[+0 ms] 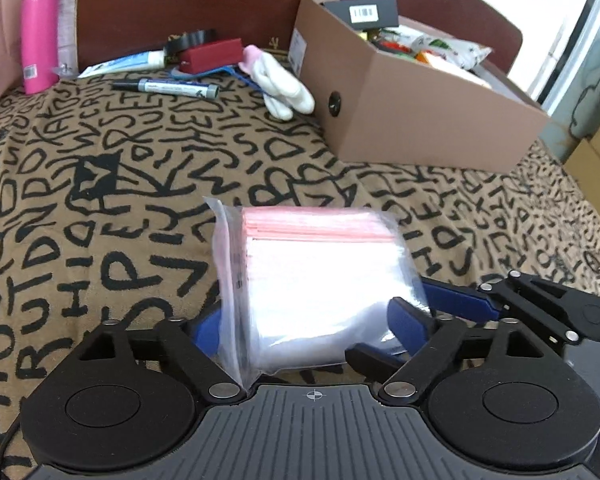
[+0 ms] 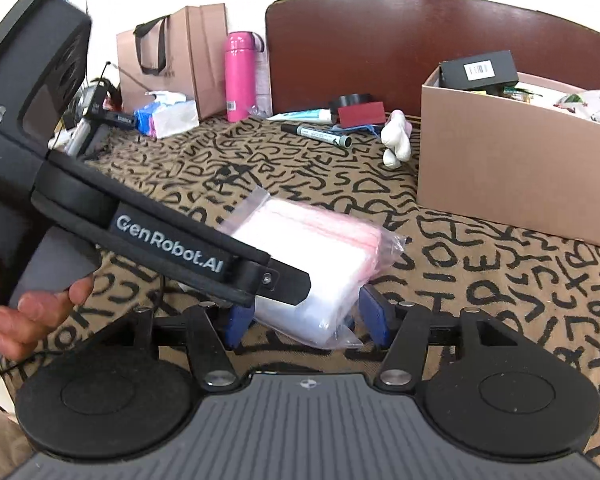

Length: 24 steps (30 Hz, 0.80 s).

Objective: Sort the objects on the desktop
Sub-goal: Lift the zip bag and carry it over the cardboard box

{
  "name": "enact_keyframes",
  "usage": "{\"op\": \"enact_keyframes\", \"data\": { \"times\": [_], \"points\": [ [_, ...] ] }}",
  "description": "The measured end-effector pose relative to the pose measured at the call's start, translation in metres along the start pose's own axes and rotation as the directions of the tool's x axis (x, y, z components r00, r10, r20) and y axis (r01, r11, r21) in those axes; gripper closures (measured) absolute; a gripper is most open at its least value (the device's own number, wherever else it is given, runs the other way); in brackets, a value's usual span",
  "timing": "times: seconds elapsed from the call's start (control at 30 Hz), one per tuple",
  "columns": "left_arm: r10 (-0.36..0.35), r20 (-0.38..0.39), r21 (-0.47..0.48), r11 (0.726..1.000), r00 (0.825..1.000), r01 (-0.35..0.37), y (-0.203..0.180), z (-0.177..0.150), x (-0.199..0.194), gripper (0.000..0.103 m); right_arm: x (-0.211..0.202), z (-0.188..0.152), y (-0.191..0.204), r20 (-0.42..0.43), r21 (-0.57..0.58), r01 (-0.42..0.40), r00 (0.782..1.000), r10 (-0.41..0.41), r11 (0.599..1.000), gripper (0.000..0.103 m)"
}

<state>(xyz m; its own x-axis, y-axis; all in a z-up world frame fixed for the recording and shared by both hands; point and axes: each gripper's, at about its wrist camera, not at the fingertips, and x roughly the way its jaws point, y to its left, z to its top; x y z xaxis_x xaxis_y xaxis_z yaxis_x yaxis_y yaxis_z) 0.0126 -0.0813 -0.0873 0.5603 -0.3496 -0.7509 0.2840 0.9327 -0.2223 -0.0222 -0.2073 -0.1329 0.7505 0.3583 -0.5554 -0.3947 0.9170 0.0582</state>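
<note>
"GenRobot.AI" lettering on left gripper [image 2: 300, 292]; barcode label on black box [image 2: 478, 70].

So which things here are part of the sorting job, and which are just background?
Part of the job:
pack of zip bags, between both grippers
cardboard box, already part filled
marker
toothpaste tube
tape roll
red block
white glove
left gripper
right gripper

Just lying about:
pink bottle
paper bag
patterned cloth
</note>
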Motion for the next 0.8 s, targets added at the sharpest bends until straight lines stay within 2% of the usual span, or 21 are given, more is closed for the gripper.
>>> {"op": "enact_keyframes", "data": {
  "times": [0.13,0.23,0.6,0.7,0.8],
  "points": [
    [0.002,-0.003,0.002,1.000,1.000,-0.002,-0.002,0.002,0.002,0.009,0.005,-0.001,0.006,-0.002,-0.031,0.001,1.000,-0.001,1.000,0.037],
    [-0.014,-0.016,0.021,1.000,1.000,0.014,-0.003,0.004,0.004,0.012,0.009,-0.001,0.004,-0.009,-0.010,0.006,1.000,-0.006,1.000,0.037],
    [-0.002,-0.025,0.050,0.999,1.000,0.003,-0.007,0.007,0.011,0.012,0.020,-0.003,0.001,-0.013,0.013,-0.007,1.000,0.007,1.000,0.032],
    [0.018,-0.023,0.072,0.997,1.000,-0.017,-0.011,0.007,0.010,0.017,0.019,-0.001,0.001,-0.018,0.017,-0.004,1.000,0.004,1.000,0.036],
    [0.026,-0.024,0.076,0.997,0.999,-0.024,-0.015,0.009,0.006,0.019,0.012,0.003,-0.001,-0.021,0.035,0.006,1.000,-0.006,0.999,0.045]
  ]
}}
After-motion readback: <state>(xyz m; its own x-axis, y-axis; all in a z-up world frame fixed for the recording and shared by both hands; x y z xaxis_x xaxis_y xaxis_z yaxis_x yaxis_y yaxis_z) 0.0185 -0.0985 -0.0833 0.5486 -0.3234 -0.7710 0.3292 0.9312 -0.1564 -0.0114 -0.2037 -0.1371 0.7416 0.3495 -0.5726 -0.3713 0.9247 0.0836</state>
